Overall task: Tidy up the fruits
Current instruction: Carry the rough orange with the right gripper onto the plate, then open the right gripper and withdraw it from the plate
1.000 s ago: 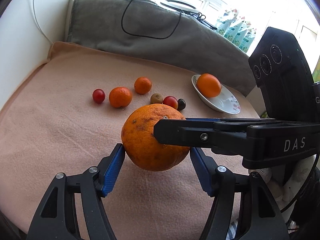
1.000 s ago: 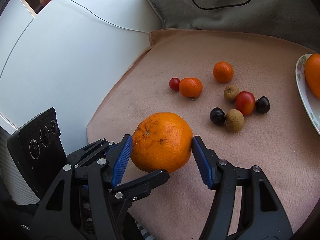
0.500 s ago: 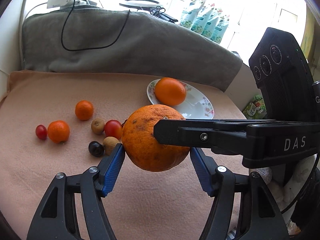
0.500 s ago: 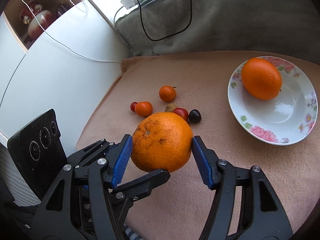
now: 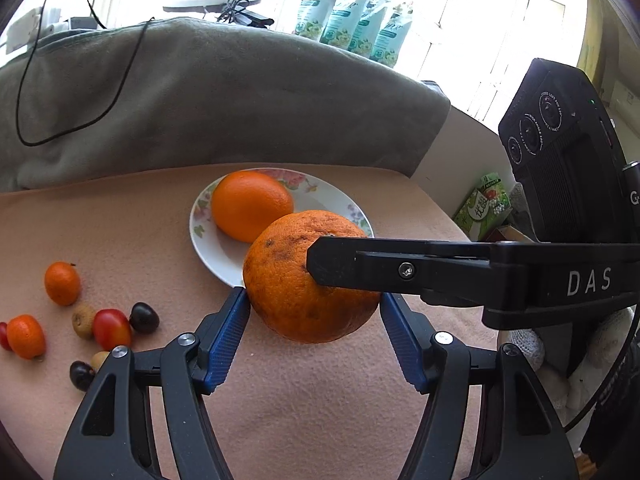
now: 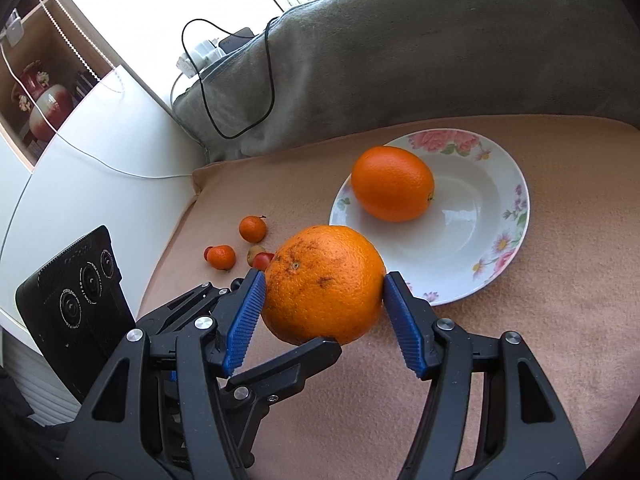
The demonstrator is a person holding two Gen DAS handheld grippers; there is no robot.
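Observation:
A big spotted orange [image 5: 304,280] is held in the air by both grippers at once. My left gripper [image 5: 314,308] has its blue pads on the orange's two sides. My right gripper [image 6: 324,292] also pinches it [image 6: 320,280], and one of its black fingers [image 5: 400,268] crosses the fruit in the left wrist view. The orange hangs over the near rim of a white floral plate [image 6: 472,248], which holds a smooth orange [image 6: 392,188]. Small fruits lie on the pink cloth to the left: mandarins [image 5: 62,283], a red tomato [image 5: 112,328], dark plums [image 5: 144,317], kiwis.
A grey-green cushion [image 5: 240,100] with a black cable [image 5: 24,92] lines the back. A white wall panel [image 6: 100,168] bounds the left side. Beyond the cloth's right edge sits a green box [image 5: 484,204]. The pink cloth [image 5: 320,420] spreads in front.
Both grippers carried the spotted orange to the right, from over the small fruits to the plate's near rim. The grip on it is unchanged.

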